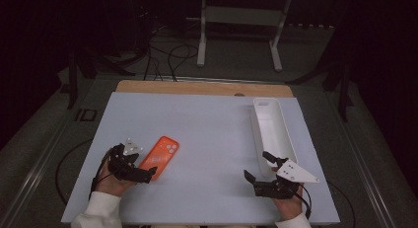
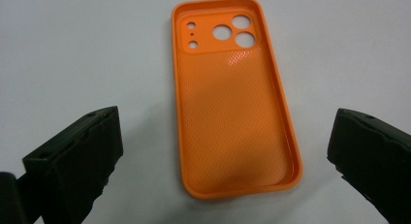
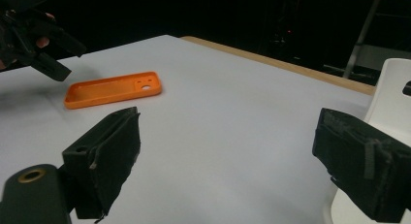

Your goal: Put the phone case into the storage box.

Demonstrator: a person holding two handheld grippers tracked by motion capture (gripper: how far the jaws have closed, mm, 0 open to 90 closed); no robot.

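I count one orange phone case (image 2: 235, 95) and one white tray (image 1: 272, 125) on the counter (image 1: 212, 129). My left claw (image 2: 223, 156) gapes wide over the case's near end, not touching it. My right claw (image 3: 232, 161) is spread apart too, holding nothing.

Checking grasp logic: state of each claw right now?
Left claw: open, holding nothing, jaws either side of the orange phone case.
Right claw: open, holding nothing, beside the white tray.

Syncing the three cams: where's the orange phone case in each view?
High view: phone case lies left of centre on the table, by the left claw.
Left gripper view: upper centre, hollow side up, between the open jaws.
Right gripper view: upper left.
Shared landmark: its camera cutouts.
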